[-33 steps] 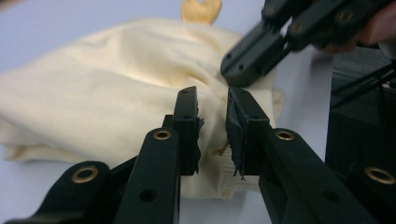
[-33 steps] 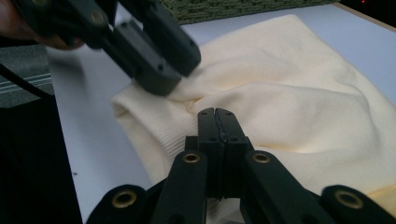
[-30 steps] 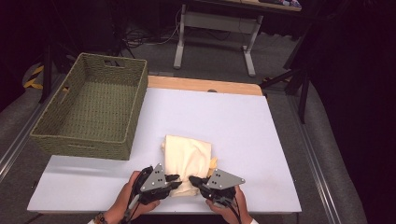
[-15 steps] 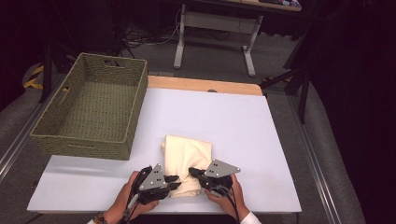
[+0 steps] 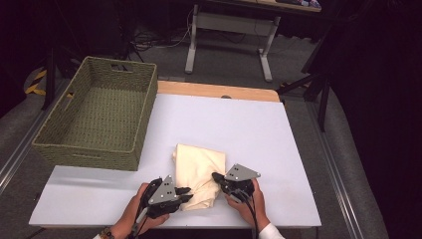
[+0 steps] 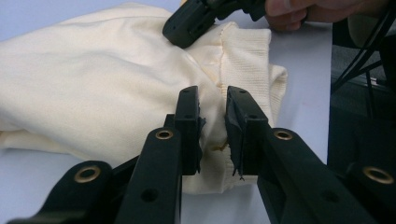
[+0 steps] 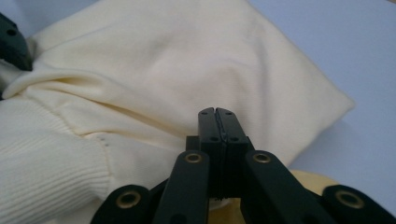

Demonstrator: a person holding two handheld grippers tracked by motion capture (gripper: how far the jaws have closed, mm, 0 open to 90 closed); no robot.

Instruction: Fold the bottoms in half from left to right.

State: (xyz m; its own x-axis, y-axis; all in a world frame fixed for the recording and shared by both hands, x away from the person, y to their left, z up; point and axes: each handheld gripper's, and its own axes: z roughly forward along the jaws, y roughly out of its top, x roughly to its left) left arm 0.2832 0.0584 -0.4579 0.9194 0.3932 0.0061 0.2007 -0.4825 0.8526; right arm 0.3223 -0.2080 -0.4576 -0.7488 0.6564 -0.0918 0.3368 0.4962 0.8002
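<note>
A cream folded garment (image 5: 198,167) lies on the white table (image 5: 239,119) near its front edge. My left gripper (image 5: 186,191) is at the garment's front left corner, shut on a bunched fold by the ribbed hem (image 6: 243,51); the cloth (image 6: 93,84) sits between its jaws (image 6: 212,95). My right gripper (image 5: 215,176) comes in from the garment's right side with jaws pressed together (image 7: 215,111), tips resting on the cloth (image 7: 187,60). I cannot tell whether a thin layer is pinched. Its black jaw (image 6: 191,23) shows in the left gripper view.
A woven olive basket (image 5: 84,147) stands open on the table's left side, a short way behind the left hand. A wooden strip (image 5: 214,90) runs along the table's far edge. The table's front edge is just under both hands.
My right gripper has slid a little forward and left onto the garment's right edge, its top plate tilting. The left gripper and the garment have stayed put.
</note>
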